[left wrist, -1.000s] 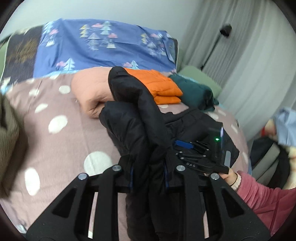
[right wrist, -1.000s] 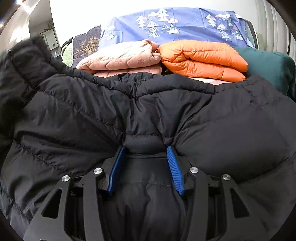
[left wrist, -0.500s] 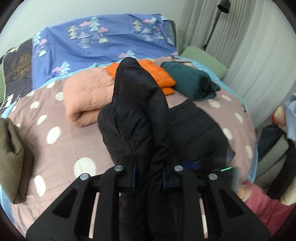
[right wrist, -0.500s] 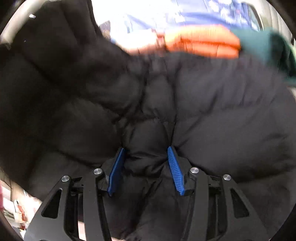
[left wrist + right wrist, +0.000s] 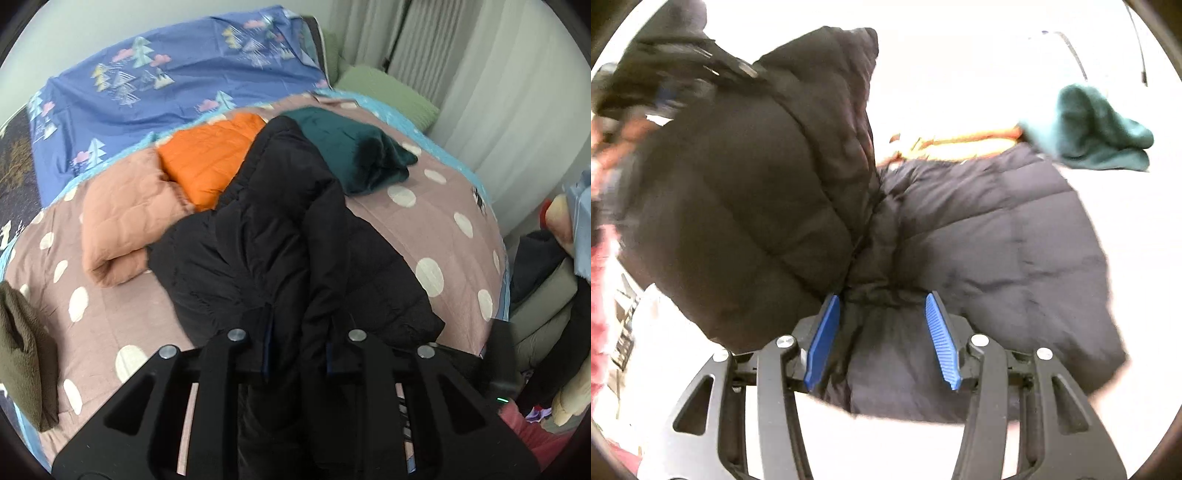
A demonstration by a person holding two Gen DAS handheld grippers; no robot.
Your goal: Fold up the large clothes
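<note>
Both grippers, left (image 5: 297,341) and right (image 5: 882,332), still clamped on black quilted puffer jacket (image 5: 280,236), now lifted higher off polka-dot bedspread (image 5: 436,206); fold underway.

Left gripper (image 5: 297,347): matte black frame, triangular cut-outs in the outer links, four round silver screw heads across the linkage, thin dark-blue pad edges on the inner finger faces

Right gripper (image 5: 882,325): same black frame, slotted links, four silver screws; pads (image 5: 823,341) bright blue, finely ribbed

In the left wrist view its black body carries a small green light

Pink-red knit sleeve (image 5: 532,428) at lower right, blurred
</note>
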